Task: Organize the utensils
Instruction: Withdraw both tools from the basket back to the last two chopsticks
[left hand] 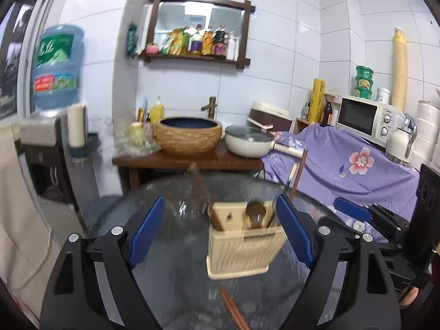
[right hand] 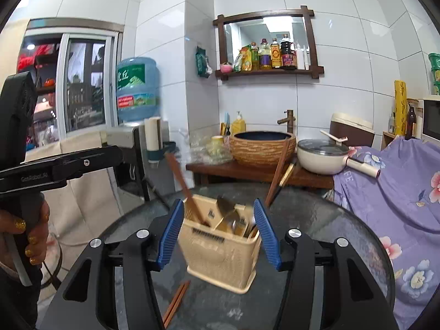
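Left wrist view has your left gripper [left hand: 220,231] spread wide with nothing between its blue pads [left hand: 147,229], hovering over the round glass table [left hand: 170,283]. Moving rightward, a loose pair of brown chopsticks [left hand: 233,312] lies on the glass at the near edge, just in front of the beige utensil basket [left hand: 242,247]. That basket stands toward the table's right side, close beside your right-hand pad. It holds one chopstick [left hand: 203,192] leaning left, a spoon [left hand: 255,213] in the middle (blurred, so its material is hard to tell), and two more sticks [left hand: 298,173] leaning right.

Right wrist view shows your left hand [right hand: 30,236] gripping its handle at the far left. Next come the loose chopsticks [right hand: 176,301] on the glass, then your right gripper [right hand: 218,232], spread with the basket [right hand: 222,253] between the pads; whether they touch its sides you cannot tell.
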A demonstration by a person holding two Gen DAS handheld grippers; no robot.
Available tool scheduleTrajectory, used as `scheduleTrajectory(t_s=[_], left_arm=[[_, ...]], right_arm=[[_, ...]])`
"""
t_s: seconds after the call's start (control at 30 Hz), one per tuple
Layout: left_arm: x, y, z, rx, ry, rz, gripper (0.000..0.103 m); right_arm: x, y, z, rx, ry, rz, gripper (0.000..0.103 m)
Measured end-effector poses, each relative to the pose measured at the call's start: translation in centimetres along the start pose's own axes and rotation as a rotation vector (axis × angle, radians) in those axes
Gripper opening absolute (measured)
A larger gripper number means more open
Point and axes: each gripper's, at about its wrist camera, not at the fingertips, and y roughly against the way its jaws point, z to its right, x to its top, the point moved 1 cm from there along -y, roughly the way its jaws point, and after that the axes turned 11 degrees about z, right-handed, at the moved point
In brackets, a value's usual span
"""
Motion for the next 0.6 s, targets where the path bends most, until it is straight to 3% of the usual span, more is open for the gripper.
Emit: scheduleTrajectory(t_s=[0.17, 0.4, 0.6], left_arm=[[-5.8, -0.2, -1.9, 0.062, 0.025, -0.135, 0.082], [-13.5, -2.2, -3.9, 0.131, 0.029, -0.338, 0.072], [-17.0, -2.5, -5.2, 0.167, 0.031, -0.418, 0.061]], right_arm=[[-5.3, -0.5, -2.5, 0.017, 0.013, -0.19, 0.055], [-12.2, -3.8, -3.0, 0.037, -0.119, -0.419, 0.054], [-15.3, -5.5, -4.1, 0.037, -0.146, -0.544, 0.054]])
